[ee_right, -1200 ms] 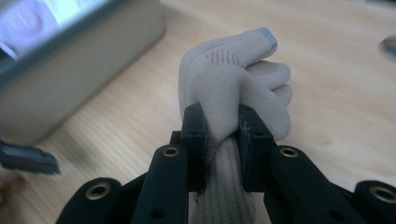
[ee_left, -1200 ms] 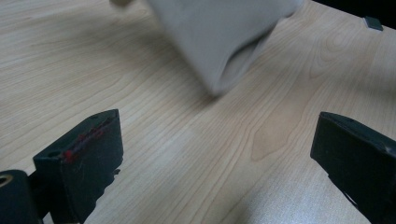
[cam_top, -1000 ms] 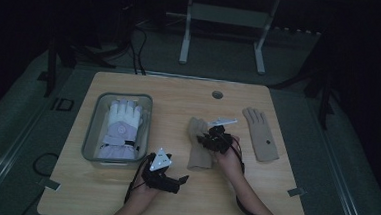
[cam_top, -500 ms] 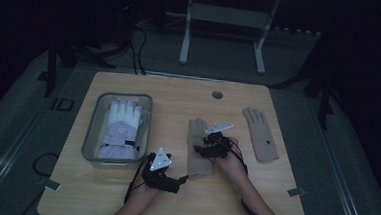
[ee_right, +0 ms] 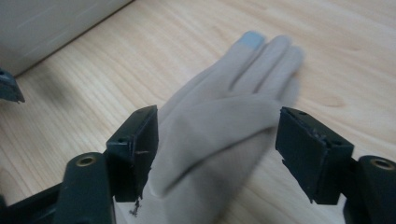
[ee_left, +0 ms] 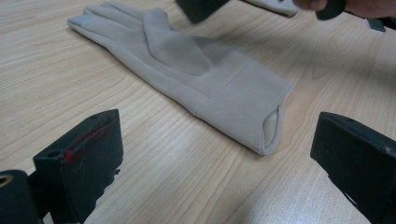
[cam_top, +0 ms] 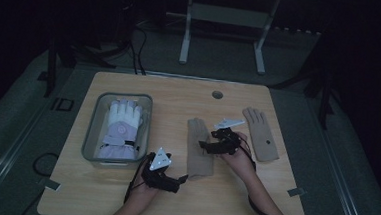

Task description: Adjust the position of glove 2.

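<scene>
The right gripper [cam_top: 207, 147], its jaws just opened wide, hovers over the beige glove [cam_top: 199, 148] without pressing it, the glove lying flat on the table [cam_top: 179, 94] right of the tray [cam_top: 91, 131], while the left gripper [cam_top: 181, 179] stands wide open near the glove's cuff.

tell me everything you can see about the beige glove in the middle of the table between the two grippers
The beige glove looks like soft, suede-like fabric with a stitched cuff band and an open cuff end. It lies flat on the wooden table, fingers pointing away from the person, thumb folded across the palm; one fingertip has a pale blue-grey patch. The right gripper, whose jaws have just been opening, straddles it without pressing. The left gripper stands open near its cuff, apart from it.
</scene>
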The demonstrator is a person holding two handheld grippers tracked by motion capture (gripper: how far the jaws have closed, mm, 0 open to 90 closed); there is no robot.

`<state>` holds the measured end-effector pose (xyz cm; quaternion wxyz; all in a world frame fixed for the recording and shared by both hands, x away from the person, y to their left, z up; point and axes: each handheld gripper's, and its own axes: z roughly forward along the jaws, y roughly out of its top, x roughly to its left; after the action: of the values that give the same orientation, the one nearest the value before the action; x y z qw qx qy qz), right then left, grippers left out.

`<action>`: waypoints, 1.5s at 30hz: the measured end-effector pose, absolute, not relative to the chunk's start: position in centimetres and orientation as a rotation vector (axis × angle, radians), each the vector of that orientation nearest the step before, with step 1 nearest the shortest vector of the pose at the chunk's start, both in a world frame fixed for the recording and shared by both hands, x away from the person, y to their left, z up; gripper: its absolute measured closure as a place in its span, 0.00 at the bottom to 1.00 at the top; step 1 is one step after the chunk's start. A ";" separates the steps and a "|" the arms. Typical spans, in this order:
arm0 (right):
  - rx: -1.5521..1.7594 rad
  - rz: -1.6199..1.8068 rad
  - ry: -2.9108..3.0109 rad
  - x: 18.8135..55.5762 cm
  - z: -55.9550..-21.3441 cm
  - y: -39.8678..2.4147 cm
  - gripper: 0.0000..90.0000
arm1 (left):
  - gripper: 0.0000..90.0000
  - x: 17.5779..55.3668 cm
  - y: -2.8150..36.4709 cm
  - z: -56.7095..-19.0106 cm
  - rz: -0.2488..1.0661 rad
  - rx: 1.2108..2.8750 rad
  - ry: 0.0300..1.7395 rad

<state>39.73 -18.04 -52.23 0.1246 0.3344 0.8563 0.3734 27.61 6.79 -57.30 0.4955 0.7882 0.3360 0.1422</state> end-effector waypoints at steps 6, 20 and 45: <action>0.987 1.080 2.442 40.1 -51.1 -20.6 0.38 | 0.03 27.6 6.8 -57.3 0.342 1.911 0.813; 1.091 1.041 2.304 41.7 -50.1 -28.5 0.40 | 0.03 27.7 6.8 -57.3 0.337 1.909 0.819; 1.314 0.815 2.253 47.0 -54.4 -35.8 0.41 | 0.03 27.6 6.9 -57.4 0.330 1.902 0.835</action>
<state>47.03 -35.76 -54.36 0.2033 0.4709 0.8072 0.2921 27.64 6.87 -57.40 0.4961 0.7850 0.3449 0.1364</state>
